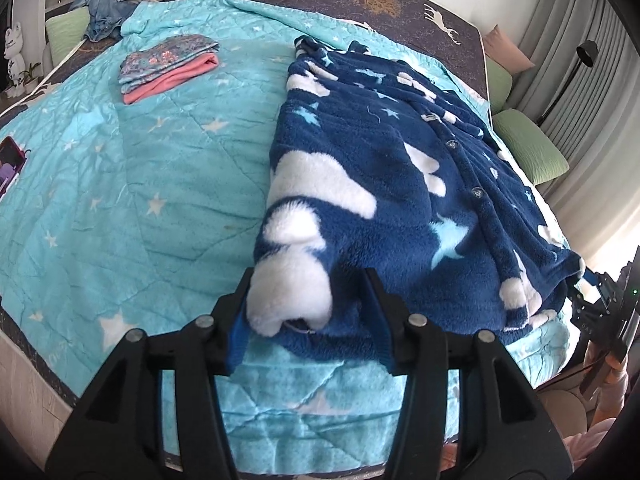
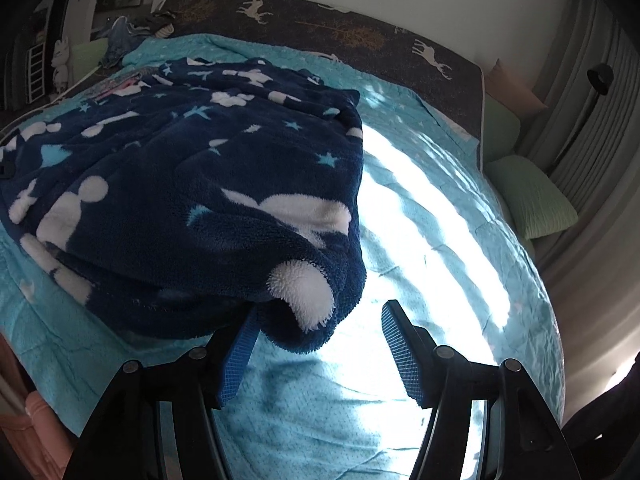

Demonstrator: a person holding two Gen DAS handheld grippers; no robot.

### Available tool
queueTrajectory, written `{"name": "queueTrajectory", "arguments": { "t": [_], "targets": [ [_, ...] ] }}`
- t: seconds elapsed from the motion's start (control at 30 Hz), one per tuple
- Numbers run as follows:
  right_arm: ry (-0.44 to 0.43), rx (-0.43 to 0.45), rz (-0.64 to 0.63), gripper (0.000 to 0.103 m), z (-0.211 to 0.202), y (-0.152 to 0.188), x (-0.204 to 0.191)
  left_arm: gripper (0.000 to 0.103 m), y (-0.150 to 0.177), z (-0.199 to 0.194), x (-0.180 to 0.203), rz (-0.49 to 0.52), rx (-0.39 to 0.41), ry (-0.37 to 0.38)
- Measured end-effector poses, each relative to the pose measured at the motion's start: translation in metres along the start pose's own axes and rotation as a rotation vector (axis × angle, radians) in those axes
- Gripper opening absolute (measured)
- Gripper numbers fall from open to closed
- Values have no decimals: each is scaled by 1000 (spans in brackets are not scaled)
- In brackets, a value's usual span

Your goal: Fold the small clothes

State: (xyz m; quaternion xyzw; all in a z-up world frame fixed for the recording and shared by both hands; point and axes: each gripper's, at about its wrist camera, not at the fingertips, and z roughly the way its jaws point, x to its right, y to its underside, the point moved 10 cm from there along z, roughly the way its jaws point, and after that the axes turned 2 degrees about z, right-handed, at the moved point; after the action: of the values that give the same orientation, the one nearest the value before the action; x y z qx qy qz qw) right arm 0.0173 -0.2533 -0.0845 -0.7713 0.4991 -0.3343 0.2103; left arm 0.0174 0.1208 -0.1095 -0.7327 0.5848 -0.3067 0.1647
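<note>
A navy fleece garment (image 1: 384, 184) with white shapes, pale blue stars and a row of buttons lies on the turquoise quilt (image 1: 160, 184). My left gripper (image 1: 308, 320) is open, its jaws on either side of the garment's near left corner. My right gripper (image 2: 320, 344) is open at the garment's (image 2: 180, 184) near right corner, which lies between the jaws, closer to the left one. The right gripper also shows at the right edge of the left wrist view (image 1: 600, 308).
A folded stack of patterned and pink clothes (image 1: 168, 66) lies at the far left of the quilt. Jeans and dark clothes (image 1: 116, 4) are piled at the far corner. A phone (image 1: 10, 160) lies at the left. Green cushions (image 1: 532, 148) sit beside the bed on the right.
</note>
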Motion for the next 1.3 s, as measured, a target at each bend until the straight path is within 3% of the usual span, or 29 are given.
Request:
{"name": "queueTrajectory", "arguments": {
  "t": [0.23, 0.3, 0.37, 0.43, 0.57, 0.67, 0.8, 0.9, 1.03, 1.13, 1.2, 1.27, 1.3],
  "targets": [
    [9, 47, -136, 66, 0, -4, -6, 47, -9, -2, 0, 6, 16, -8],
    [-23, 46, -173, 52, 1, -2, -11, 41, -11, -1, -1, 5, 14, -11],
    [-65, 26, -182, 20, 5, -1, -14, 26, -13, 1, -2, 3, 14, -7],
    [-111, 11, -154, 14, 9, -2, -14, 16, -15, 0, -1, -2, 15, 10],
    [-250, 12, 37, 9, 1, -18, 1, 13, -25, -7, 4, 2, 35, 16],
    [-302, 35, 135, 7, -6, -38, 17, 13, -44, -17, 11, -3, 69, 60],
    [-318, 68, 158, 6, -14, -61, 27, 14, -59, -24, 16, 35, 96, 51],
    [-300, 60, 109, 7, -17, -60, 21, 17, -47, -23, 19, 73, 66, 53],
    [-307, -43, 20, 14, -14, -24, 9, 42, -11, -14, 10, 111, -47, 15],
    [-326, -102, 22, 25, -12, 3, 7, 49, 6, -11, 1, 76, -88, 27],
    [-388, -122, 117, 40, -15, 14, 12, 56, 10, -10, -4, 40, -94, 42],
    [-474, -150, 264, 76, -13, 22, 18, 60, 10, -7, -6, 14, -85, 71],
    [-512, -160, 331, 77, -10, 25, 20, 60, 9, -5, -6, 7, -80, 85]
  ]
}}
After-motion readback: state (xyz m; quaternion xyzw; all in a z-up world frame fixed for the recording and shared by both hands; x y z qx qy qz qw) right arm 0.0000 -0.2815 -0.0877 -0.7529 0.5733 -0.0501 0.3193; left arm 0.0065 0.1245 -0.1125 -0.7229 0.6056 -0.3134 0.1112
